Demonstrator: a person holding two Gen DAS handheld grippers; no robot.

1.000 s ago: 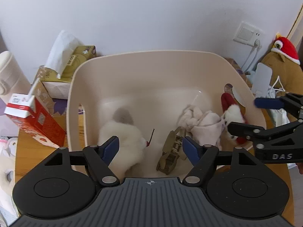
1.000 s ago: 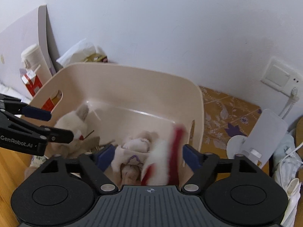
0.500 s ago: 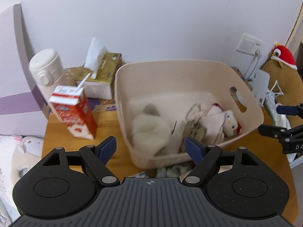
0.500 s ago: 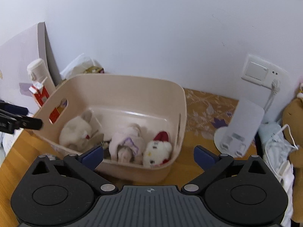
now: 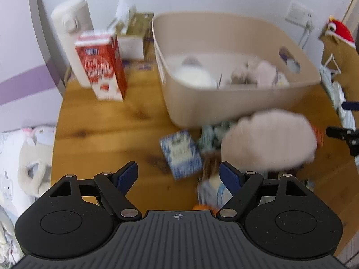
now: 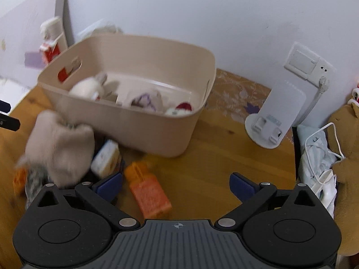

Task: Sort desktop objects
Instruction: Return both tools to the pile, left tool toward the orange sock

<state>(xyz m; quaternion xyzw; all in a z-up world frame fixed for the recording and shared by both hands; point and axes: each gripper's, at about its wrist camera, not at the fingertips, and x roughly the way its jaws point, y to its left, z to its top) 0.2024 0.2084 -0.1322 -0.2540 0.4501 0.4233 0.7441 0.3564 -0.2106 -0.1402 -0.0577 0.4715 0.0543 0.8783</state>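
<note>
Now both grippers, left and right, gape wide and empty over the desk. The toys wait in a heap (blurred) below the bin, centre frame. Grabbing there could snag two at once, or nudge the orange block away.

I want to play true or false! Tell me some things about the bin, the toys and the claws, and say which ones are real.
1. The beige bin has soft toys inside. True.
2. The orange block is inside the bin. False: it lies on the table in front of the bin.
3. The right claw grips the orange block. False: its jaws stand wide open and hold nothing.
4. The red carton stands upright beside the bin. True.
5. The left claw is open. True.
</note>
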